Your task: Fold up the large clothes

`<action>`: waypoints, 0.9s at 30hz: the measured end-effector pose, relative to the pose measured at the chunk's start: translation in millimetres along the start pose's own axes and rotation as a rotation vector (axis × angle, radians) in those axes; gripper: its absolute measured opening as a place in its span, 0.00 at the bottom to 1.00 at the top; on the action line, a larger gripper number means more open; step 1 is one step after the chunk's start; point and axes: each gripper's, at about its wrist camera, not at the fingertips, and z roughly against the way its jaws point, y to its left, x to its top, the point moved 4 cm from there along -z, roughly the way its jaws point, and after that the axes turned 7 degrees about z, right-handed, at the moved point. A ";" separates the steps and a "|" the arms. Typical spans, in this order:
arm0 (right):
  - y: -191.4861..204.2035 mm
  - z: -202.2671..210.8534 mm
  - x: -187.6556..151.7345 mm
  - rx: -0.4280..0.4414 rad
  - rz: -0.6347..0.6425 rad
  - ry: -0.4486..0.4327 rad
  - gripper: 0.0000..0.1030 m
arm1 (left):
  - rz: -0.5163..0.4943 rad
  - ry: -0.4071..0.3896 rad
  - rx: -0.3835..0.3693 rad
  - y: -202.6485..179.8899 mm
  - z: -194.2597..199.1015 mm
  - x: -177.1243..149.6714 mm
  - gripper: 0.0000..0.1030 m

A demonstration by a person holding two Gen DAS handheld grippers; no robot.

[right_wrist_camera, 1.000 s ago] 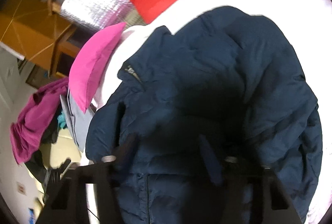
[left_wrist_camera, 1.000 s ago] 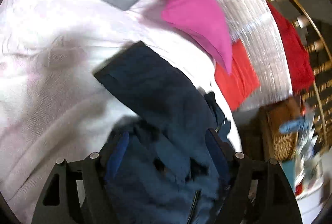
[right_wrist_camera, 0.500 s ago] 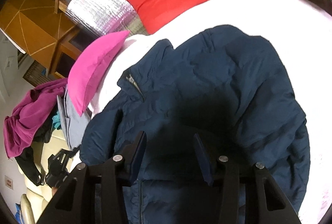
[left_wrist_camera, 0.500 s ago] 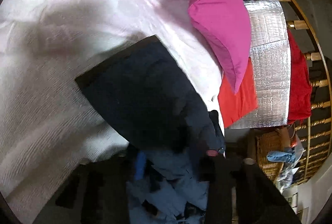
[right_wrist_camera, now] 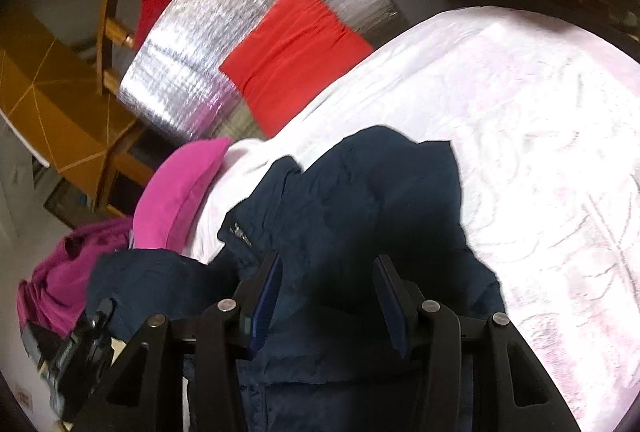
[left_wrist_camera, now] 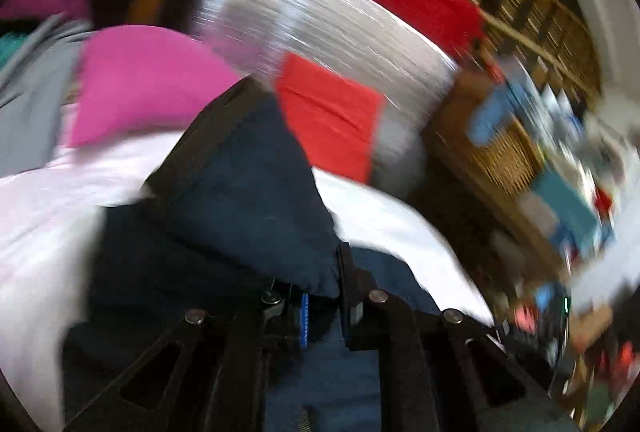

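A navy padded jacket (right_wrist_camera: 360,212) lies crumpled on a white-pink bedspread (right_wrist_camera: 520,152), its zipper toward the left. In the blurred left wrist view, my left gripper (left_wrist_camera: 324,296) is shut on a fold of the navy jacket (left_wrist_camera: 240,200), which rises over the fingers and hides their tips. My right gripper (right_wrist_camera: 326,292) stands over the jacket's near part. Its jaws are apart, dark fabric lies in the gap, and the pads do not visibly press on it. In the right wrist view, one navy part (right_wrist_camera: 152,280) is pulled out to the left.
A pink pillow (right_wrist_camera: 180,196) and a red pillow (right_wrist_camera: 292,60) lean on a silver foil sheet (right_wrist_camera: 192,72) at the bed's head. A magenta garment (right_wrist_camera: 64,272) and a grey one (left_wrist_camera: 28,104) lie left. A wicker basket (left_wrist_camera: 504,160) and clutter stand right.
My left gripper closed on the jacket and swung up, rolling, with the fabric in it. The jacket is drawn out to the left. The right gripper shifted a little, its jaws unchanged.
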 end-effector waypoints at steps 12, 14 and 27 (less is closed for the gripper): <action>-14.1 -2.4 11.4 0.112 -0.107 0.057 0.55 | -0.275 0.299 0.017 -45.4 -27.6 -66.9 0.72; -15.6 -8.0 9.9 0.152 -0.137 0.083 0.60 | -0.256 0.256 -0.014 -37.4 -11.0 -49.8 0.77; -25.9 -44.8 -15.1 0.064 -0.162 0.256 0.60 | 0.160 0.214 0.393 133.0 3.8 -19.6 0.80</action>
